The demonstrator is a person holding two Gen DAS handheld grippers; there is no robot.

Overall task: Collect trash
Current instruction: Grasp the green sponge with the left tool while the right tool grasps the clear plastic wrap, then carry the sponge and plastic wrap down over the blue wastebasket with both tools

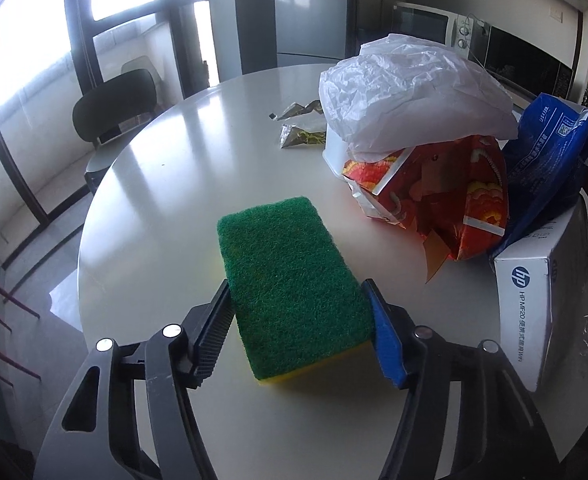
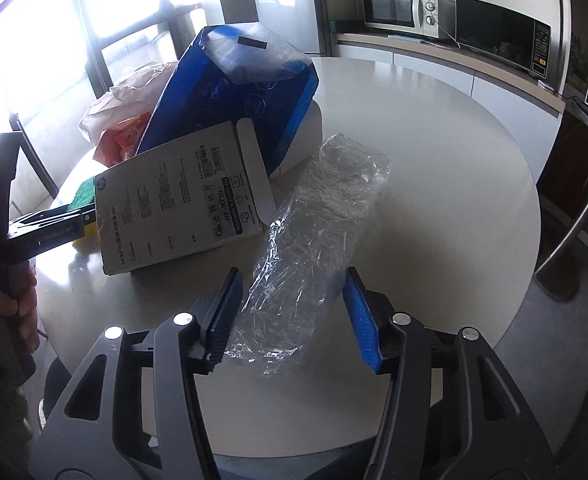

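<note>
My left gripper (image 1: 298, 320) is shut on a green and yellow sponge (image 1: 290, 276), held flat just above the white round table (image 1: 166, 184). My right gripper (image 2: 290, 312) has its jaws on both sides of a crumpled clear plastic wrapper (image 2: 314, 240) that lies on the table (image 2: 454, 184); the pads touch or nearly touch it. A pile of trash sits between them: a white plastic bag (image 1: 410, 88), a red and orange torn wrapper (image 1: 442, 204), a blue package (image 1: 550, 168) and a white HP box (image 1: 530, 312). The box (image 2: 182, 196) and blue package (image 2: 234, 100) also show in the right wrist view.
Two small foil wrappers (image 1: 302, 128) lie on the table beyond the pile. A black chair (image 1: 114, 108) stands at the table's far left edge. A counter with a microwave (image 2: 402, 12) runs along the back wall. The left gripper and hand (image 2: 22, 240) show at the left.
</note>
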